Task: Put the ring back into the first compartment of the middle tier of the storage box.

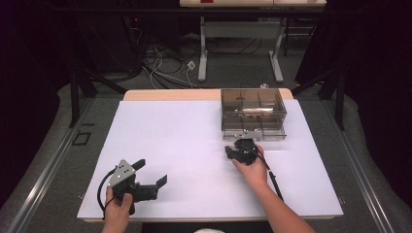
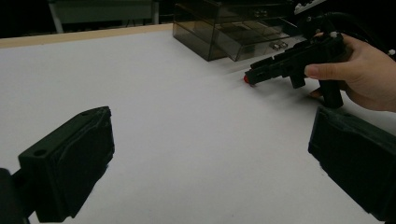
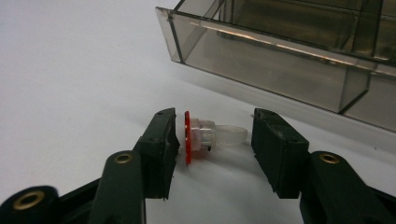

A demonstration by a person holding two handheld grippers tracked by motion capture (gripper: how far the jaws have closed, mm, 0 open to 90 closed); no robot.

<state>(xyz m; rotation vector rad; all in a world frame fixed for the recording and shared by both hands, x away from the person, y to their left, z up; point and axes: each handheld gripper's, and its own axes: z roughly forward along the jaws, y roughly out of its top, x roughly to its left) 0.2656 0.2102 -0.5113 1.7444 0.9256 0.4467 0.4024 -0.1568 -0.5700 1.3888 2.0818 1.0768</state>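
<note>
Smoky plastic drawer box (image 1: 253, 114) at table's (image 1: 160, 145) far edge, contents unclear; right gripper (image 3: 212, 135) brackets red-capped clear piece (image 3: 203, 135), contact unclear; left gripper (image 2: 205, 163) apart.

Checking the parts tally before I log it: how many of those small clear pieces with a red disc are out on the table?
1. The clear piece with a red disc lies on the white table between the right gripper jaws, just before the smoky drawer box. The box may hide more.

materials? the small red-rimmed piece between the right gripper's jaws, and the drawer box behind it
Small piece: looks like translucent, milky plastic with an opaque red disc at one end; light passes through its body. Drawer box: likely smoke-tinted clear acrylic or similar hard plastic; glossy, with bright edge reflections and its dividers visible through the walls.
</note>
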